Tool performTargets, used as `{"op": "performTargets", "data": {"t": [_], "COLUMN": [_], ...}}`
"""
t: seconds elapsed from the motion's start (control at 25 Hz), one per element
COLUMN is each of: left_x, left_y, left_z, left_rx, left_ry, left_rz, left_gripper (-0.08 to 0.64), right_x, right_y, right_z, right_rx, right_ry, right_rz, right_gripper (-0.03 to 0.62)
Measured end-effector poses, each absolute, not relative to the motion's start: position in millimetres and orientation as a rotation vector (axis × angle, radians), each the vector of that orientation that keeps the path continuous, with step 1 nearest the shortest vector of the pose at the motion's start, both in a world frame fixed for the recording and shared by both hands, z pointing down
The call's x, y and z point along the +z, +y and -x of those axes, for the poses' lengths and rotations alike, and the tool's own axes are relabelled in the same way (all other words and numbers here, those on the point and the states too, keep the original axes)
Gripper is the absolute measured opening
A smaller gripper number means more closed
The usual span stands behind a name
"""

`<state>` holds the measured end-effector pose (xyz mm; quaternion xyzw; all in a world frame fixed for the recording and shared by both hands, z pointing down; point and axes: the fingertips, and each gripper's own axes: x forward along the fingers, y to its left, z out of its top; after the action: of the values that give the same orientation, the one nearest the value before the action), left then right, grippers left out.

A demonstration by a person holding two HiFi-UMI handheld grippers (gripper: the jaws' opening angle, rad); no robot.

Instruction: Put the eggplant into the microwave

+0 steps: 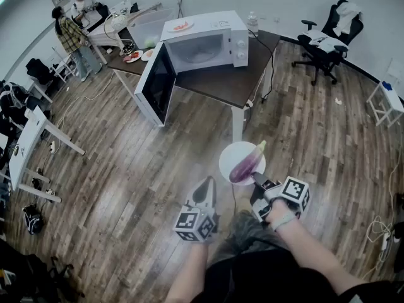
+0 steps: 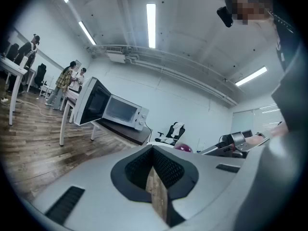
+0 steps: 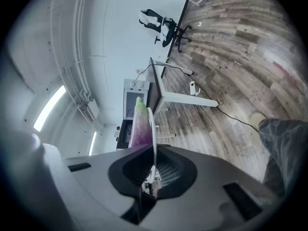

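The boxy white microwave [image 1: 208,46] sits on a dark table [image 1: 221,87]. Its door [image 1: 158,81] hangs wide open. A small dish [image 1: 182,26] with something red rests on top. Closer in, the left gripper [image 1: 205,189] has its jaws pressed together with nothing in them. To its right is a round, smooth white plate [image 1: 230,155]. The eggplant [image 1: 246,165] lies on it, long, shiny and purple with a green end. The right gripper [image 1: 257,178] pinches the plate's near edge, well apart from the microwave.

Grey L gripper [image 1: 205,187], R gripper [image 1: 256,177], b&w marker cubes [image 1: 194,225]; pale wristband [image 1: 284,221], dark clothes [image 1: 271,276]
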<state>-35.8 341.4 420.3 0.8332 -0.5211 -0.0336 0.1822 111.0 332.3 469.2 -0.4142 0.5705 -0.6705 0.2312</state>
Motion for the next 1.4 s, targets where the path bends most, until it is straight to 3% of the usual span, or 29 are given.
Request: {"op": "performTargets", "data": {"t": [0.72,1.4], "left_x": [412,407], "left_y": [348,233], "left_z": [35,18], "left_rx": [-0.095,-0.094], "left_ry": [-1.47,-1.437], "left_rz": [-2.377,-2.405], "left_gripper": [0.0,0.0], "right_x": [468,467], "right_y": [342,236], "right_z": [-112,-125], "right_rx": [-1.866,-1.852], "right_ry": [1.6,1.627], "right_rz": [1.126,1.063], "right_gripper": [0.008,0.009]}}
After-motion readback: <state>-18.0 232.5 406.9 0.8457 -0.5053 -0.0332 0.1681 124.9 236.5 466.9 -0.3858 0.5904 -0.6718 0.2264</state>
